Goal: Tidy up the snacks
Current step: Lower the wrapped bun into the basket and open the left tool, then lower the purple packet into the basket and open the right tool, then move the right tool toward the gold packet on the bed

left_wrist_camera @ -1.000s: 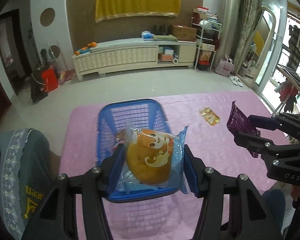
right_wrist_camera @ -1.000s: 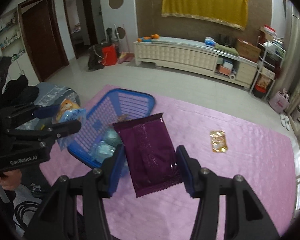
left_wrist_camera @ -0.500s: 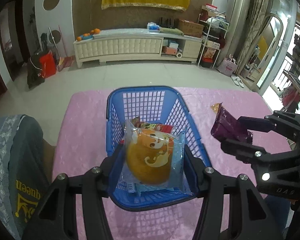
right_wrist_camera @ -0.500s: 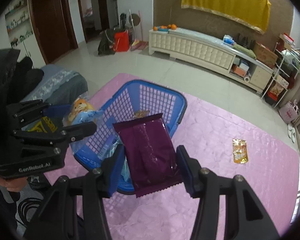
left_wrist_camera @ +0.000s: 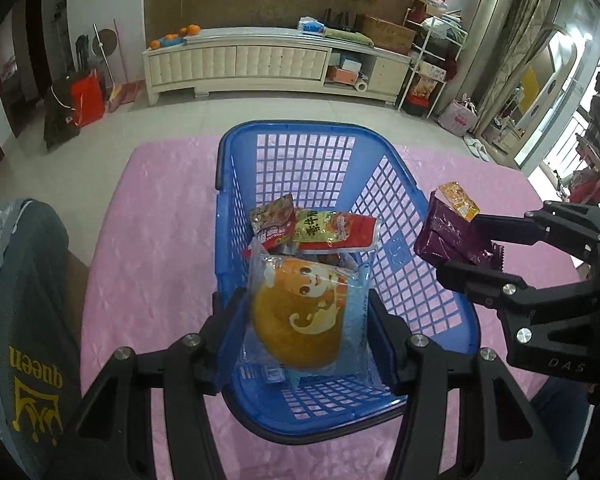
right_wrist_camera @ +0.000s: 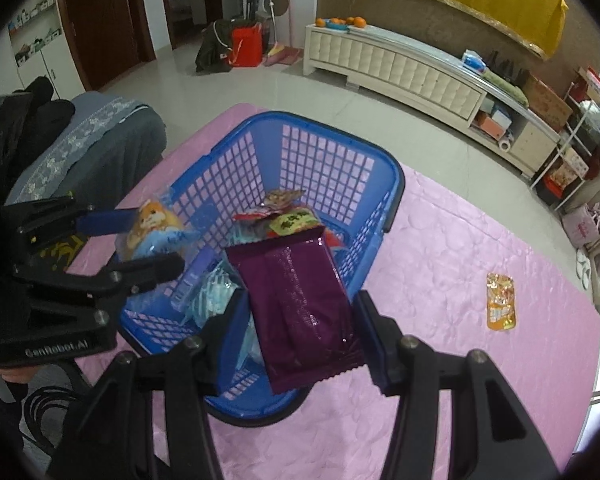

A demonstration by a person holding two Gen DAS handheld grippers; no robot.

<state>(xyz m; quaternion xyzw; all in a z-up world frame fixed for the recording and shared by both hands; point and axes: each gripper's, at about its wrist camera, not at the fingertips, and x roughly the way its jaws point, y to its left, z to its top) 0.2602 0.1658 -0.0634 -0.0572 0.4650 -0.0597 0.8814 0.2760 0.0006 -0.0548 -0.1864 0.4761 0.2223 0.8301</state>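
Pink cloth (left_wrist_camera: pixel 156 216) covers the table, with a blue basket (left_wrist_camera: pixel 296 132) near its left edge already holding several snack packs. Over it, the left gripper (left_wrist_camera: pixel 306 320) clamps a clear-wrapped orange bun (left_wrist_camera: pixel 300 320) and the right gripper (right_wrist_camera: pixel 300 320) clamps a purple packet (right_wrist_camera: pixel 300 300). An orange sachet (right_wrist_camera: pixel 500 300) lies toward the table's right edge.

Left gripper (left_wrist_camera: pixel 306 320) clamped, right gripper (right_wrist_camera: pixel 300 316) clamped, both angled downward

glossy purple wrapper (right_wrist_camera: pixel 300 304), perforated blue plastic basket (right_wrist_camera: pixel 332 160), quilted pink cloth (right_wrist_camera: pixel 460 264)
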